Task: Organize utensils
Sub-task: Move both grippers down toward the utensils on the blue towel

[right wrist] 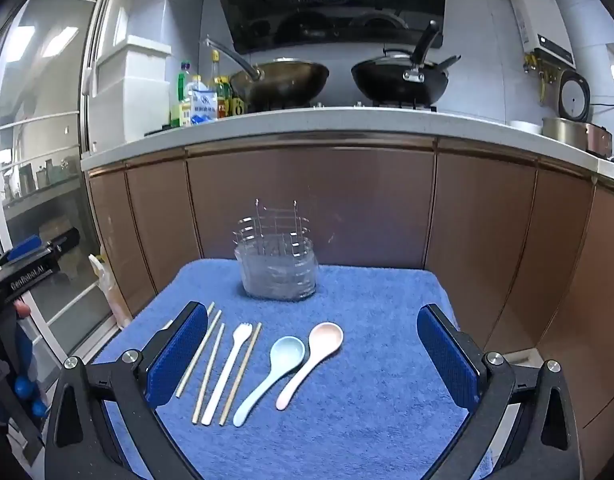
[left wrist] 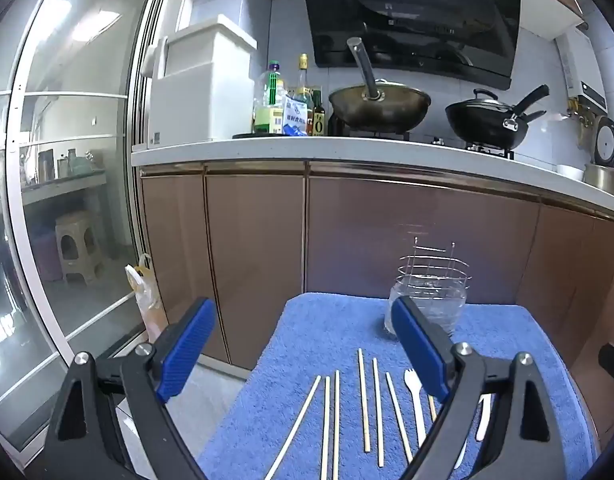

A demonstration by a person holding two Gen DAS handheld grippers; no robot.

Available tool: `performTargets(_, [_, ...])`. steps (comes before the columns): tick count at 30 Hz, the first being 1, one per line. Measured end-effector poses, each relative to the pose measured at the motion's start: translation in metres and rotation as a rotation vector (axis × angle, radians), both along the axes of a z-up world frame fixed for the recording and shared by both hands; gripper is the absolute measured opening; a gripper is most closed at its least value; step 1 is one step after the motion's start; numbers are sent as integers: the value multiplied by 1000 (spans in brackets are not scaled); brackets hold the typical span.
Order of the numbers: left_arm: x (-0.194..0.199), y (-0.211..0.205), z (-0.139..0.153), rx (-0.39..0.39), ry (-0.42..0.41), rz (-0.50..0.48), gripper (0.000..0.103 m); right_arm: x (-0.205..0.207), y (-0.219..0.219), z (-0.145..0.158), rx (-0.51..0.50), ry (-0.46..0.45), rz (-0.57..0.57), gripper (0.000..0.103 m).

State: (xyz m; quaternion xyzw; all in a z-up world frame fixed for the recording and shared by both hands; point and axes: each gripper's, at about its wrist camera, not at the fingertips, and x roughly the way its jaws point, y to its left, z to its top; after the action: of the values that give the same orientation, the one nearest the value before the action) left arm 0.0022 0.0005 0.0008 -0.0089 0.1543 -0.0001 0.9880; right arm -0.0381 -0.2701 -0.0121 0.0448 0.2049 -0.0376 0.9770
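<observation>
With both the left claw (left wrist: 303, 352) and right claw (right wrist: 313, 354) spread apart and empty, note the chopsticks (right wrist: 209, 372), fork (right wrist: 223, 376) and spoons (right wrist: 307, 364) laid parallel on the towel-covered desk (right wrist: 387, 380) for single pickup into the wire holder (right wrist: 277, 264).

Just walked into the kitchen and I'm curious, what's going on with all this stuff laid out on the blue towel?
A person holds two hand-held grippers over a blue towel, both open and empty. Wooden chopsticks, a white plastic fork, a light blue spoon and a pink spoon lie in a row, untouched. The wire utensil holder in its clear plastic base stands empty at the towel's far edge. Sorting has not begun.
</observation>
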Motion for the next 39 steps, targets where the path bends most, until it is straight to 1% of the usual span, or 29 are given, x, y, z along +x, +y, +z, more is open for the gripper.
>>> performTargets(2, [5, 1, 3, 9, 3, 0, 90, 6, -3, 0, 8, 18, 1, 103])
performTargets(4, [9, 2, 6, 13, 4, 1, 90, 10, -7, 0, 23, 13, 7, 103])
performTargets(8, [19, 5, 9, -8, 27, -34, 90, 13, -10, 0, 40, -6, 28, 103])
performTargets(9, [19, 6, 2, -14, 31, -35, 90, 15, -10, 1, 40, -5, 34, 103])
performTargets(10, [24, 2, 4, -28, 48, -36, 90, 17, -11, 1, 41, -6, 42, 103])
performTargets(12, [33, 3, 3, -28, 67, -46, 90, 22, -13, -1, 48, 4, 60, 103])
performTargets(15, [44, 0, 1, -21, 120, -61, 90, 31, -16, -3, 63, 24, 81, 102])
performTargets(17, [53, 0, -4, -32, 140, -75, 90, 40, -18, -7, 67, 45, 95, 100])
performTargets(20, [66, -4, -13, -37, 177, -93, 90, 52, -22, -16, 95, 84, 120, 93])
performTargets(22, [75, -6, -22, -13, 207, -105, 90, 61, -26, -25, 127, 125, 127, 84])
performTargets(23, [81, -7, -29, 1, 227, -108, 90, 66, -29, -30, 142, 149, 129, 82])
performTargets(24, [85, -4, -37, 27, 275, -109, 90, 72, -33, -37, 155, 174, 129, 80])
performTargets(27, [106, 0, -53, -17, 366, -116, 89, 86, -42, -54, 190, 229, 130, 75])
performTargets(30, [122, 5, -67, -29, 425, -118, 88, 95, -48, -67, 210, 264, 134, 71])
performTargets(34, [143, 2, -89, -73, 522, -155, 86, 108, -52, -83, 226, 307, 146, 64])
performTargets(35, [149, 0, -94, -73, 546, -166, 84, 113, -53, -87, 229, 318, 149, 63])
performTargets(37, [156, -4, -101, -103, 585, -198, 77, 121, -53, -95, 230, 334, 153, 61])
performTargets(39, [168, -8, -110, -117, 642, -223, 66, 130, -56, -102, 233, 350, 158, 59])
